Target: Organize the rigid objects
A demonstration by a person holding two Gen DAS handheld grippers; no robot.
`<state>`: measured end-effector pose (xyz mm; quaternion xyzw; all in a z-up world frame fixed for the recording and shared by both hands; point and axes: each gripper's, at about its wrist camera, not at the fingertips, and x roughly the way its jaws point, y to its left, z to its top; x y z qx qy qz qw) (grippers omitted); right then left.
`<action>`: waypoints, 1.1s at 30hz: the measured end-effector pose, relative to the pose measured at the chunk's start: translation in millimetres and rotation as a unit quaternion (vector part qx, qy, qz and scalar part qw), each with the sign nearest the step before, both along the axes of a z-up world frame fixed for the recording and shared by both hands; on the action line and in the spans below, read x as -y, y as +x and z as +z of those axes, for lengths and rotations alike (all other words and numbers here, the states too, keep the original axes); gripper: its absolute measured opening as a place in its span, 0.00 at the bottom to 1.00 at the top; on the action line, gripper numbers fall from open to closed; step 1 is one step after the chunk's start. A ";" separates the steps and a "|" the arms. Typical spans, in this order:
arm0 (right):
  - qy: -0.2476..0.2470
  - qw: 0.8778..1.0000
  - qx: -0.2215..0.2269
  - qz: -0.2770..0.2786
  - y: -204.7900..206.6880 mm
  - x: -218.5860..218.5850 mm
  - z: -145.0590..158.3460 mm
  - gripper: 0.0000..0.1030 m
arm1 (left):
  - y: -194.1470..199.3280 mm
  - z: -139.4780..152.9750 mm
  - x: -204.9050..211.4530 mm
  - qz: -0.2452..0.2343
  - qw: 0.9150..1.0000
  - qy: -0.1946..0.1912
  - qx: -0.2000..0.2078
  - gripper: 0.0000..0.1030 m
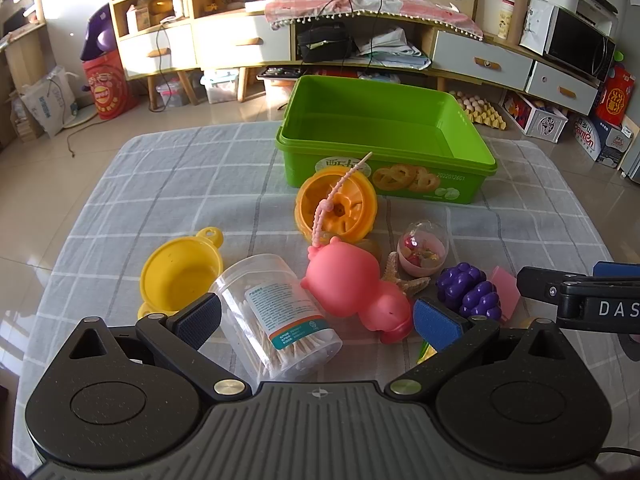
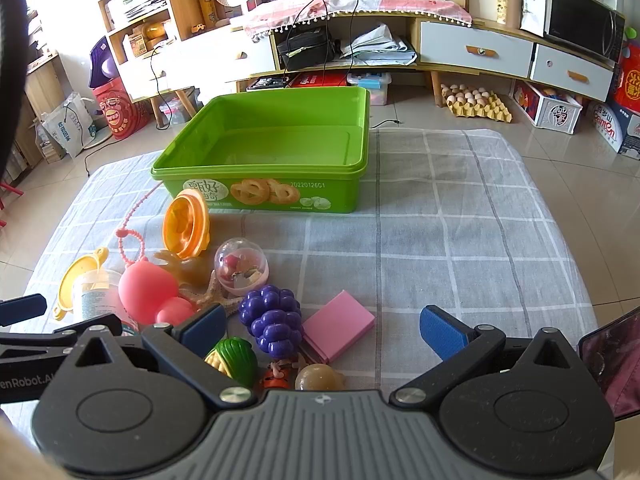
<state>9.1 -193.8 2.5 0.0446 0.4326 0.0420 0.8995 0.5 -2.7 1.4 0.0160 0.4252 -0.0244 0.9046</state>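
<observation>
Nothing has gone into the green cookie box (image 2: 264, 148) yet; it sits empty at the far side of the bench (image 2: 460, 240), so this looks like the very start of sorting, with a first pick still to be chosen. The left gripper (image 1: 318, 316) hangs with its fingers spread wide on either side of the clear cotton-swab jar (image 1: 276, 312), which lies on its side, with the pink rubber toy (image 1: 352, 284) close by; closing on the jar would seem the natural next move, then a carry to the box. The right gripper (image 2: 320, 330) is likewise wide open, above the purple grapes (image 2: 274, 320) and pink block (image 2: 338, 326). Only the right view reveals the toy corn (image 2: 234, 360) and a small amber ball (image 2: 318, 376) near its body; the left view shows the yellow strainer cup (image 1: 180, 272) fully.
</observation>
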 end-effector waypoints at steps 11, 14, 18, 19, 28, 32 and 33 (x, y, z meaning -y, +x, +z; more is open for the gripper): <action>0.000 1.000 0.000 0.000 -0.2 -0.1 0.4 0.74 | -0.1 0.0 -0.4 0.000 1.000 0.000 0.001 0.96; 0.000 1.000 0.000 0.000 -0.2 -0.2 0.3 0.74 | 0.1 0.5 -0.5 0.000 1.000 -0.001 0.001 0.96; 0.000 1.000 0.000 -0.001 -0.1 -0.3 0.3 0.74 | 0.1 0.8 -1.0 0.000 1.000 -0.002 0.001 0.96; 0.000 1.000 0.000 -0.001 -0.1 -0.4 0.3 0.74 | 0.2 0.8 -0.9 0.000 1.000 -0.002 0.002 0.96; 0.000 1.000 0.000 -0.001 0.3 -0.4 0.2 0.74 | 0.5 1.0 -1.6 0.001 1.000 -0.003 0.002 0.96; 0.000 1.000 0.001 -0.001 0.0 -0.8 0.8 0.74 | 0.5 1.2 -2.5 0.001 1.000 -0.003 0.003 0.96; 0.000 1.000 0.001 -0.001 0.0 -0.8 0.8 0.74 | 0.8 1.5 -3.0 0.001 1.000 -0.003 0.003 0.96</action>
